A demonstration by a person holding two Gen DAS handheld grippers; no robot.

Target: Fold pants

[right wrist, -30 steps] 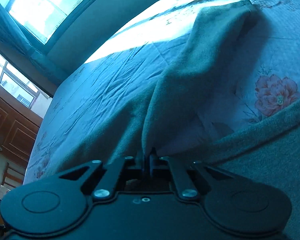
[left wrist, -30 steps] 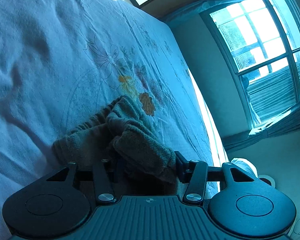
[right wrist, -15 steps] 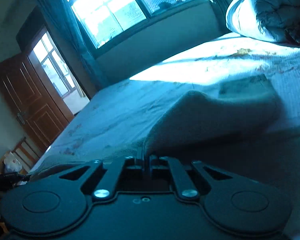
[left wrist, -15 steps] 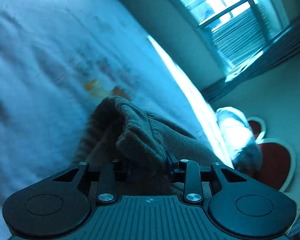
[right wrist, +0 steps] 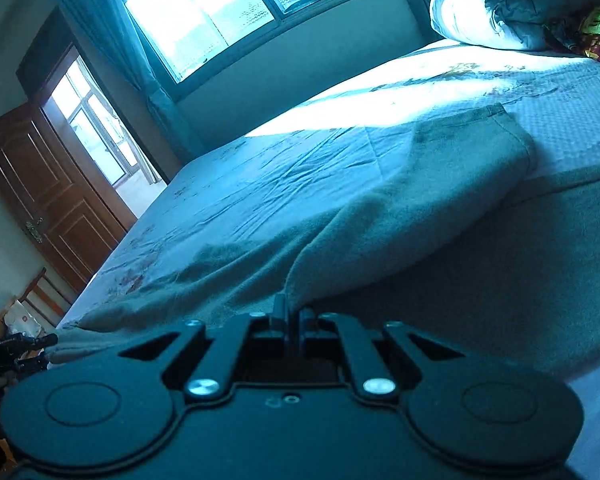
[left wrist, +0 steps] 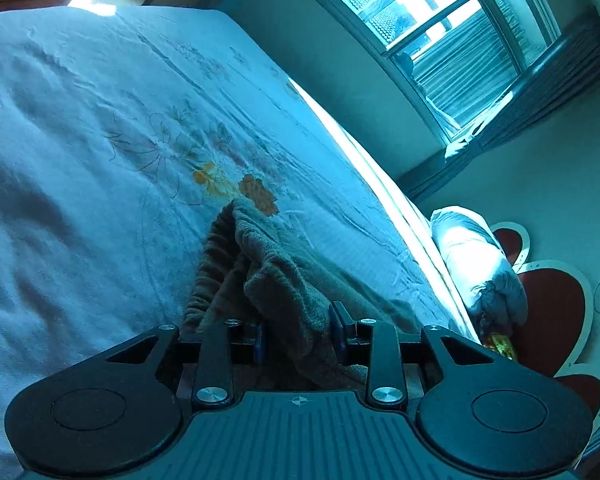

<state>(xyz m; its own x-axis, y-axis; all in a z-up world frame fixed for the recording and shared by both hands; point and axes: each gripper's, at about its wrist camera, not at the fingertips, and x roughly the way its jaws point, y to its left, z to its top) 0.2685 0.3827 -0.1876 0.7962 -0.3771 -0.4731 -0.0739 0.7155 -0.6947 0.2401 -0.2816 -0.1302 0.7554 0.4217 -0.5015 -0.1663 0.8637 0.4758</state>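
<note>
- The pants [right wrist: 400, 216], a soft grey-brown fleece pair, lie across the bed [right wrist: 284, 168], on a pale sheet printed with flowers.
- In the right view one leg is raised off the sheet and drapes over in a broad fold; its hemmed end [right wrist: 512, 136] hangs free toward the pillow end of the bed.
- A second layer of the pants lies flat beneath that fold, in its shadow.
- In the left view the pants [left wrist: 276, 276] are bunched into a thick, rumpled ridge, with a gathered, ribbed edge showing on its left side.
- The left gripper [left wrist: 298, 334] has its jaws partly apart, with the thick bunch of pants filling the gap between them; both fingers touch the cloth.
- The right gripper [right wrist: 292, 314] has its jaws almost together, pinching a thin edge of the raised leg at its near end.
- An orange flower [left wrist: 258, 198] on the sheet lies just beyond the far tip of the bunch.
- A rolled quilt [right wrist: 512, 4] sits at the head of the bed, with a bright patterned cloth [right wrist: 598, 36] just beside it.
- A window [right wrist: 204, 4] with curtains runs along the far side of the bed.
- A brown wooden door [right wrist: 48, 196] stands at the left of the right view.
</note>
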